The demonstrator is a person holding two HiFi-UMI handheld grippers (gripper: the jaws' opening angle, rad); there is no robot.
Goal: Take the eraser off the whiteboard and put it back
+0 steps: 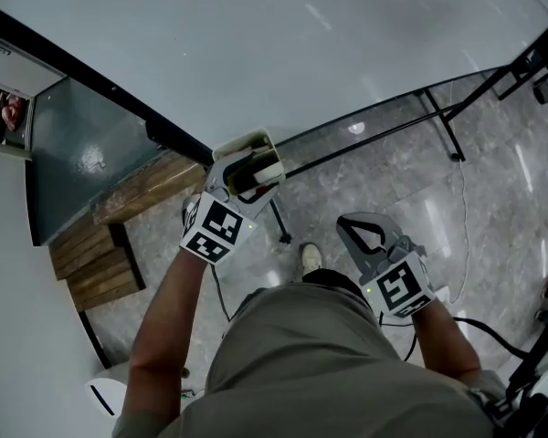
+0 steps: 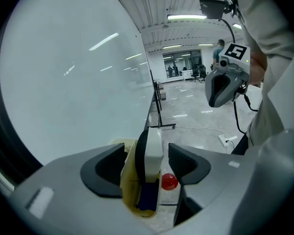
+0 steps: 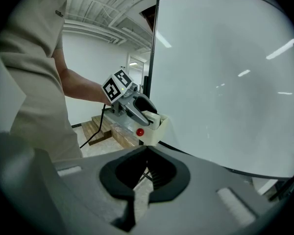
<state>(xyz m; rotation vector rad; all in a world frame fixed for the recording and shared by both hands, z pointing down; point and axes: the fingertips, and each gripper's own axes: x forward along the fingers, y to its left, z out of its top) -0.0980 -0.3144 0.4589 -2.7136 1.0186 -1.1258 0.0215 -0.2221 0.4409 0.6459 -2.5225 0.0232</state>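
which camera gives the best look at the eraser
The left gripper view: the eraser sits close up in its holder, between the jaws of the open left claw. The head view shows only its top, past the claw. The right gripper view shows it small and far off.

The whiteboard (image 1: 256,53) is plain glossy white. The eraser (image 2: 153,153) is white with a black felt face, and its tray (image 2: 129,180) is yellowed cream. The left gripper (image 2: 149,156) and right gripper (image 3: 146,168) are grey with black pads (image 2: 186,163). Their marker cubes (image 1: 215,229) carry black-and-white squares. The floor (image 1: 493,208) is grey marble.
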